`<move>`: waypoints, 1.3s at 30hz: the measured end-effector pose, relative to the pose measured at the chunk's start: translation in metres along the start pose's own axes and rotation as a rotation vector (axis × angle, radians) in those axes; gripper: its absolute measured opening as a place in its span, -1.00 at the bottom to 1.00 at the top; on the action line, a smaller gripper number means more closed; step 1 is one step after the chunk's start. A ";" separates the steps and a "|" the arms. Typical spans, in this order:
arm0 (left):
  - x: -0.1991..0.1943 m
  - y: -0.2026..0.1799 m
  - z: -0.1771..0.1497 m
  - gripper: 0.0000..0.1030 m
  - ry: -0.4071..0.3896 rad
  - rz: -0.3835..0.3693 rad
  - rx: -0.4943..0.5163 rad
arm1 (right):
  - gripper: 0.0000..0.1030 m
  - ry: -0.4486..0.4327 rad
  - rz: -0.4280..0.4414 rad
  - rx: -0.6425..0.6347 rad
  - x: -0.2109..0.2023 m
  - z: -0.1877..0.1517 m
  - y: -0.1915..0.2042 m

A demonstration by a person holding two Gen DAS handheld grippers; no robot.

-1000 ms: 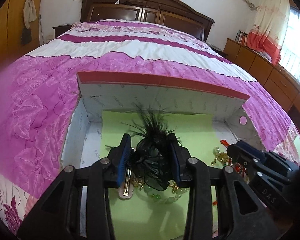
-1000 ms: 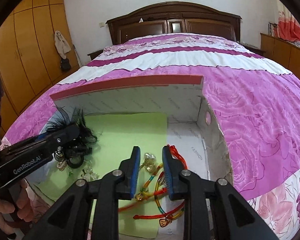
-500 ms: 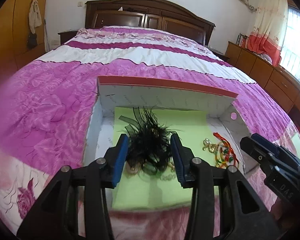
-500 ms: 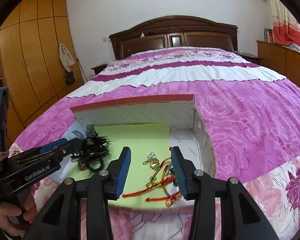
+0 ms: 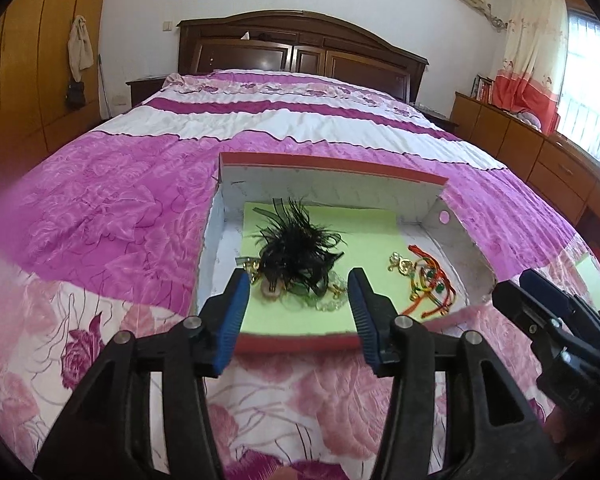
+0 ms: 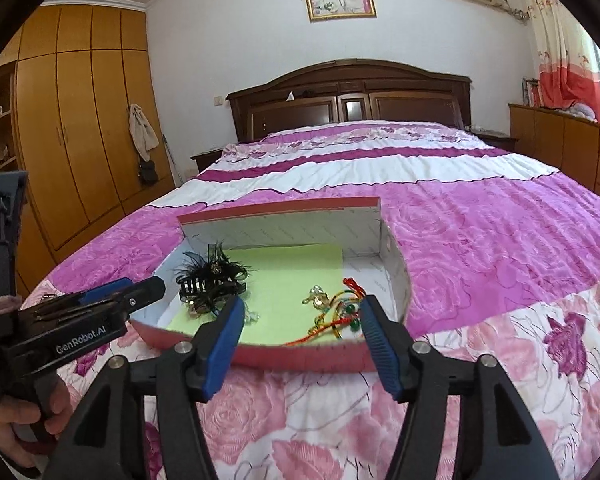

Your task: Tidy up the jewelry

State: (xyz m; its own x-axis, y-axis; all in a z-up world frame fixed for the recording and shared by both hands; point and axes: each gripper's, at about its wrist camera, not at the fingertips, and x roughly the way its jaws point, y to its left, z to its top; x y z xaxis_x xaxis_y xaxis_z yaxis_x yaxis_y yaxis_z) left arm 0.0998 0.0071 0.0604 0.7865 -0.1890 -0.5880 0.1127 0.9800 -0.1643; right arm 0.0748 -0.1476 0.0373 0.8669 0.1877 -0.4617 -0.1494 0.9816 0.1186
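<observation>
Both tongs had pulled back out of the box (image 5: 332, 168) since a second before and now hung over the bed (image 5: 100, 208) in front of its near red rim. Left tongs (image 5: 298, 312) were half open and widening, nothing between the pads. Right tongs (image 6: 302, 340) were wider, also opening, and empty.

Inside the box, on a green sheet (image 5: 364, 236), a black feather clip (image 5: 296, 248) lay at the left with pale beads (image 5: 328, 304) beside it. Red cord bracelets (image 5: 432, 280) and a gold charm (image 5: 400, 266) lay at the right, well apart from the clip.

Both pieces seemed just released, so this looked like the end of a placing step. Next would likely be fetching another piece from outside the box; none showed clearly.
</observation>
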 end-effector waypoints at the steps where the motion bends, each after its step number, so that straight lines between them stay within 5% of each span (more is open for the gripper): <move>1: -0.002 -0.001 -0.002 -0.13 0.000 0.001 -0.001 | 0.27 -0.005 -0.007 -0.006 -0.002 -0.002 0.001; 39: -0.012 -0.005 -0.015 -0.03 -0.006 0.063 0.000 | 0.29 -0.004 -0.040 0.004 -0.019 -0.023 -0.004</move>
State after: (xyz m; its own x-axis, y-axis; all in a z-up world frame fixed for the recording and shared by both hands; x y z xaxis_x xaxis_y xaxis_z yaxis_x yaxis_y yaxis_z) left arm 0.0801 0.0036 0.0564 0.7955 -0.1262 -0.5926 0.0625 0.9900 -0.1269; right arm 0.0483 -0.1545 0.0254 0.8739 0.1486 -0.4629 -0.1130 0.9882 0.1038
